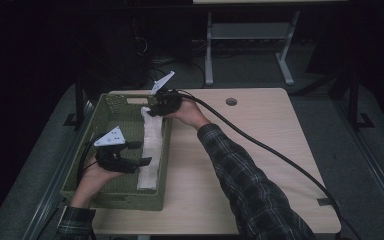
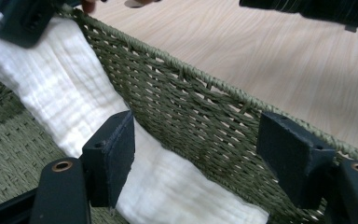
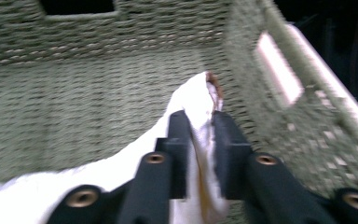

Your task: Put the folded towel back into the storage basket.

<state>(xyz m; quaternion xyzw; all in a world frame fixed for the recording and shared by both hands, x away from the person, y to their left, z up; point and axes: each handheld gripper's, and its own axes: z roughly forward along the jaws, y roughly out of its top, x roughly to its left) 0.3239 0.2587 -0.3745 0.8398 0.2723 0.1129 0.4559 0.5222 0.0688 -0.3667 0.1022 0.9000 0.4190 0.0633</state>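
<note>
A long white cloth (image 1: 150,150) lies along the right inner wall of a green woven basket (image 1: 125,201) on the table's left side. My right gripper (image 1: 152,111) is at the basket's far end, its jaws pressed on the cloth's upper end (image 3: 193,95), which bunches between them (image 3: 200,135). My left gripper (image 1: 141,153) hovers inside the basket near its front, open, beside the cloth. In the left gripper view the jaws (image 2: 200,154) stand wide apart, the cloth (image 2: 65,93) by the left pad and the basket wall (image 2: 191,112) behind.
The light wooden table (image 1: 250,150) stretches right of the basket, with a round hole (image 1: 231,101) near its far edge. A thick black cable (image 1: 260,145) trails over it from the right gripper. A metal desk frame (image 1: 210,50) stands on the floor beyond.
</note>
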